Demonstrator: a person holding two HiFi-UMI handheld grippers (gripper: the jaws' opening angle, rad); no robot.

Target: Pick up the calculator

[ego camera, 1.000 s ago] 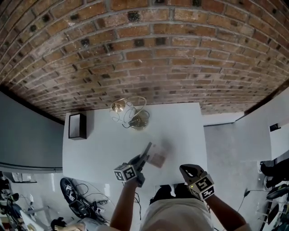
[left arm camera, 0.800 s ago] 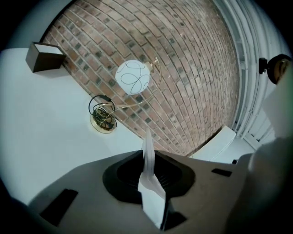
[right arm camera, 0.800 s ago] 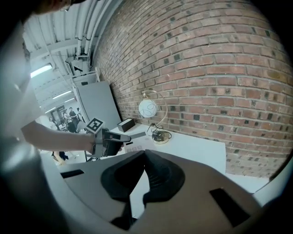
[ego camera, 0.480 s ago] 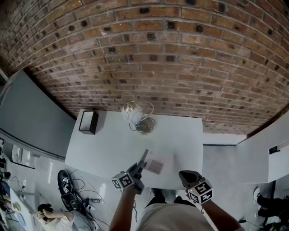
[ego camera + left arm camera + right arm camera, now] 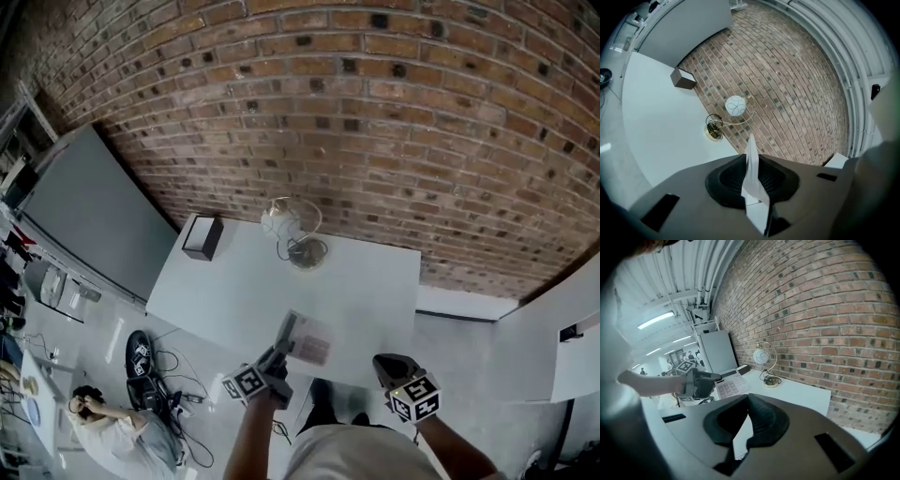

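The calculator [image 5: 306,338] is a flat white slab with rows of pale keys. It hangs tilted above the front edge of the white table [image 5: 225,281], with my left gripper [image 5: 277,352] shut on its near end. In the left gripper view the calculator [image 5: 753,180] shows edge-on, clamped between the two dark pads. From the right gripper view I see its key face [image 5: 731,386] sticking out of the left gripper [image 5: 710,377]. My right gripper [image 5: 391,365] hovers to the right of the calculator, off the table's front edge. Its pads meet at the tips [image 5: 749,398] with nothing between them.
A gold wire lamp with a white globe [image 5: 294,231] stands at the table's back edge by the brick wall. A small black box [image 5: 202,237] sits at the back left corner. Cables and gear [image 5: 150,367] lie on the floor at the left, near a person [image 5: 101,427].
The left gripper has risen and drawn back toward me with the calculator, which now hangs off the table. The right gripper also drew back. The head view has tilted left.
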